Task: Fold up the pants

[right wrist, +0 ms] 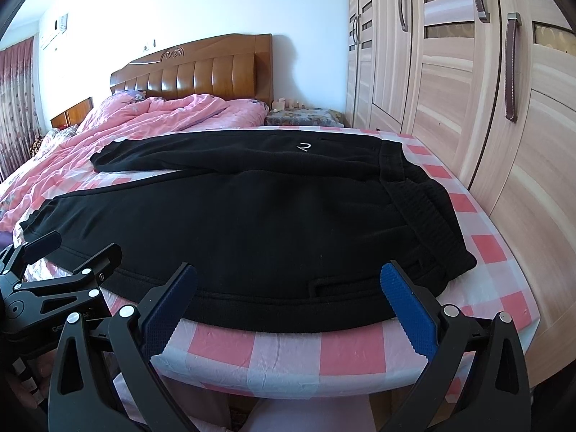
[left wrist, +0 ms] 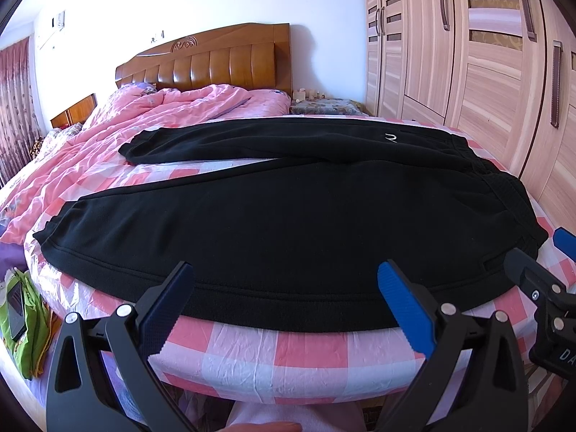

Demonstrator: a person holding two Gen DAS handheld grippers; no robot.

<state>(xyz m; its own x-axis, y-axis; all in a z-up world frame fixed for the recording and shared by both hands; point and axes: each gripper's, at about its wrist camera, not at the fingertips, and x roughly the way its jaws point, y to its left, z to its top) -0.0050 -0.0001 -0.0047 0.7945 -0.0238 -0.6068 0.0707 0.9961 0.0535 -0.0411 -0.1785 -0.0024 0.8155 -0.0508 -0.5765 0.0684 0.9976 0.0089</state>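
Centrally: black sweatpants (left wrist: 288,223) spread flat on pink-checked bed sheet (left wrist: 280,352), legs apart, waistband toward the wardrobe (left wrist: 468,54) | left gripper (left wrist: 284,309) jaws wide, empty, just short of the near leg's hem edge | right gripper (right wrist: 288,309) likewise wide, empty (blue pads (right wrist: 406,309) facing inward) | pink quilt (right wrist: 126,122) beyond the far leg.

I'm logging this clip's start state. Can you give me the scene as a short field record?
garment: black pants, spread flat, legs apart, waistband toward the wardrobe
surface: bed with pink checked cover
left hand-held gripper: open, at the near pants edge, holding nothing
right hand-held gripper: open, near the waistband end, holding nothing
background: pink quilt, wardrobe
fold: not started
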